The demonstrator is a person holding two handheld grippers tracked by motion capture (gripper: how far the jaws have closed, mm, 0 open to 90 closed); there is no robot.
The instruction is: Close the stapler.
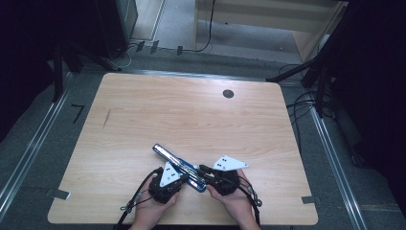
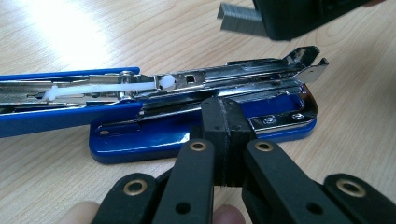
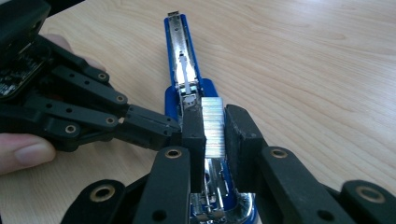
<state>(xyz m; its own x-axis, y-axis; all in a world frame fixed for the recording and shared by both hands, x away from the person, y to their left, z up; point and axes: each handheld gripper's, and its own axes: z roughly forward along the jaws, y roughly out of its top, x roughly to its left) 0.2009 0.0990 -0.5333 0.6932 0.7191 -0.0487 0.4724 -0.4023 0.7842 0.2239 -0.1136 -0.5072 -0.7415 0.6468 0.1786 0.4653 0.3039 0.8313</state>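
Note:
A blue stapler (image 1: 178,166) lies flat near the table's front edge, swung wide open, with its metal staple channel (image 2: 243,77) bared and the blue cover (image 2: 56,109) folded out away from it. My left gripper (image 2: 227,116) is shut, nothing between its pads, and its tips rest against the side of the stapler's base (image 3: 175,126). My right gripper (image 3: 215,116) is shut on a silver strip of staples (image 3: 213,135), held just above the channel's near end. In the left gripper view the strip of staples (image 2: 240,18) hangs above the stapler's far end.
The wooden table (image 1: 191,115) has a dark round cable hole (image 1: 228,93) at the back right and a thin dark mark (image 1: 106,118) at the left. Cables lie on the floor (image 1: 301,103) to the right. Both of the person's hands come in at the front edge.

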